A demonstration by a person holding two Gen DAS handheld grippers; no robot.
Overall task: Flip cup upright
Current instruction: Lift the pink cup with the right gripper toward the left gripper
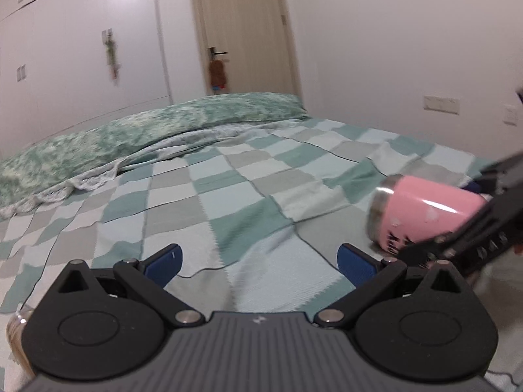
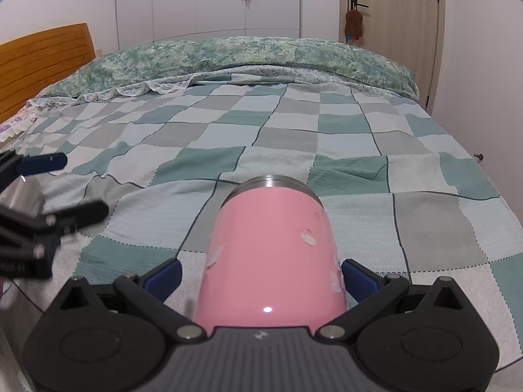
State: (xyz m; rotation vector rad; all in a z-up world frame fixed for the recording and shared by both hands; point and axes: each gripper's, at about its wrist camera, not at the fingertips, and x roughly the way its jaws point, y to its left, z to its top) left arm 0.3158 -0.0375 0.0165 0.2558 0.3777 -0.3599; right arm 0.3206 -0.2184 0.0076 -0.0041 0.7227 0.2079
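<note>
A pink metal cup with a steel rim lies on its side between my right gripper's blue pads, rim pointing away from the camera. The right pad touches the cup; a small gap shows at the left pad. The right gripper is around the cup, low over the checked bedspread. In the left wrist view the same cup shows at the right, held sideways by the black right gripper. My left gripper is open and empty above the bedspread, left of the cup.
A green patterned quilt roll lies along the far side of the bed. A wooden headboard stands at the left. White wardrobes and a door are behind. My left gripper shows at the left edge.
</note>
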